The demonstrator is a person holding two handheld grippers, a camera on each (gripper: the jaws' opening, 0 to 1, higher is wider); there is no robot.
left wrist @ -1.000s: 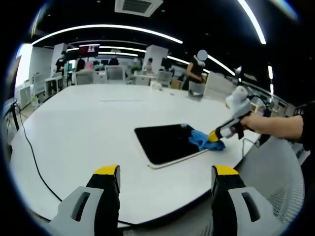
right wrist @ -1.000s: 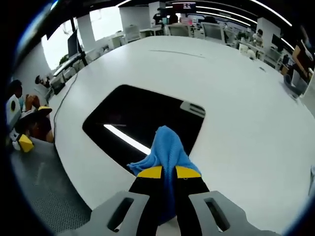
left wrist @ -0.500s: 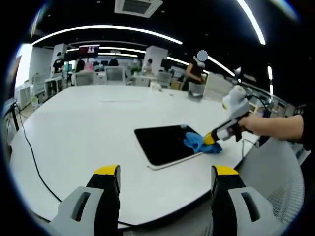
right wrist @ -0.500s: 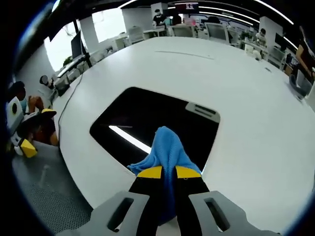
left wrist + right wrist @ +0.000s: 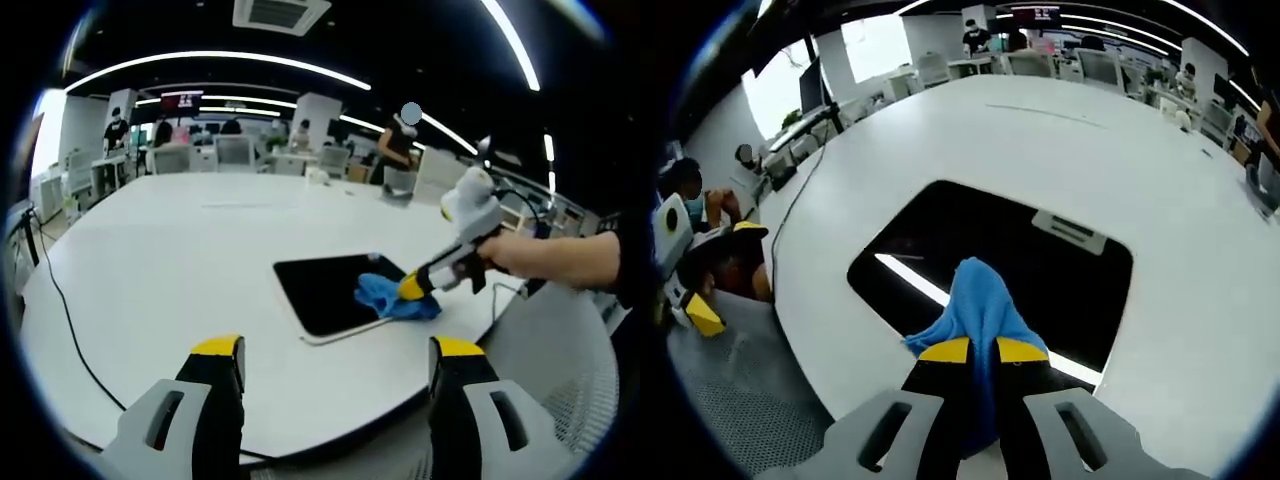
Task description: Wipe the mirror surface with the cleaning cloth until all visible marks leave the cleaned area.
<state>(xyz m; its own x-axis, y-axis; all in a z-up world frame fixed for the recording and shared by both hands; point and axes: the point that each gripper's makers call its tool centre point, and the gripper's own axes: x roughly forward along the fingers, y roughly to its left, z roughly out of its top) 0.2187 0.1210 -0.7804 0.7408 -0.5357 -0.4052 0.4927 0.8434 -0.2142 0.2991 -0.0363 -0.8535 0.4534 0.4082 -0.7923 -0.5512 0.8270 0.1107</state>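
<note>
sliding inward now, right claw (image 5: 983, 350) pinching the blue cloth (image 5: 978, 300) on the mirror (image 5: 970, 250), dark glass stretching ahead; left claw (image 5: 335, 350) wide, well back over the tabletop (image 5: 160, 260).

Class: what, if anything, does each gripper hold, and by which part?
The right gripper pinches the blue cleaning cloth by its bunched near end, resting it on the mirror. The left gripper holds nothing, jaws apart.
</note>
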